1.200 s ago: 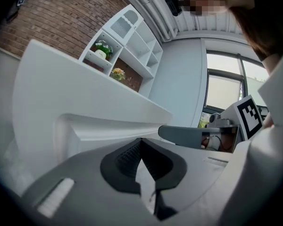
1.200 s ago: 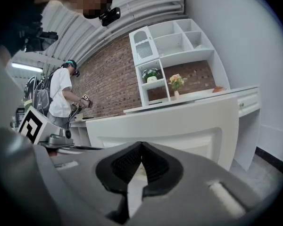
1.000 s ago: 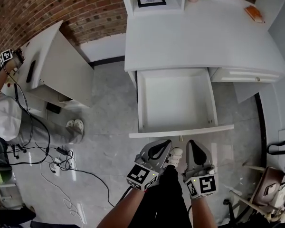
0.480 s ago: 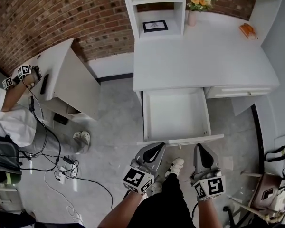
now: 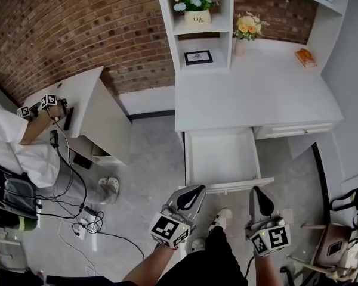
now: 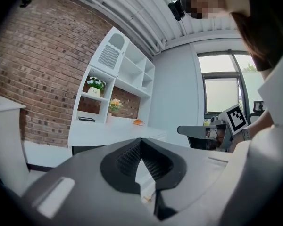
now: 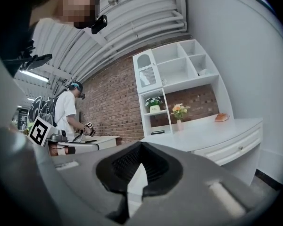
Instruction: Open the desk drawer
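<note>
**Editor:** What fills the head view, biggest first?

**Photographer:** A white desk (image 5: 256,91) against a brick wall (image 5: 77,28), with a white shelf unit (image 5: 167,22) rising from its back edge. Under the desktop on the left side, the desk drawer (image 5: 222,157) is pulled well out over the grey floor (image 5: 149,159), its white inside showing. A second drawer (image 5: 293,130) to its right sits flush.

**Editor:** And off to the side?

**Photographer:** A smaller white table (image 5: 86,94) on the left, where another person in a white sleeve (image 5: 15,133) works.

**Editor:** The grippers?

**Photographer:** Both hang low, just short of the drawer's front panel (image 5: 227,187) and apart from it. The left gripper (image 5: 194,190) has its jaws clenched tip to tip, nothing between them. The right gripper (image 5: 258,193) is the same, pressed together and holding nothing.

**Editor:** Small details?

**Photographer:** A pot of white flowers (image 5: 194,6) and a framed picture (image 5: 198,56) on the shelves, a vase of orange flowers (image 5: 244,30) and an orange object (image 5: 304,56) on the desktop
</note>
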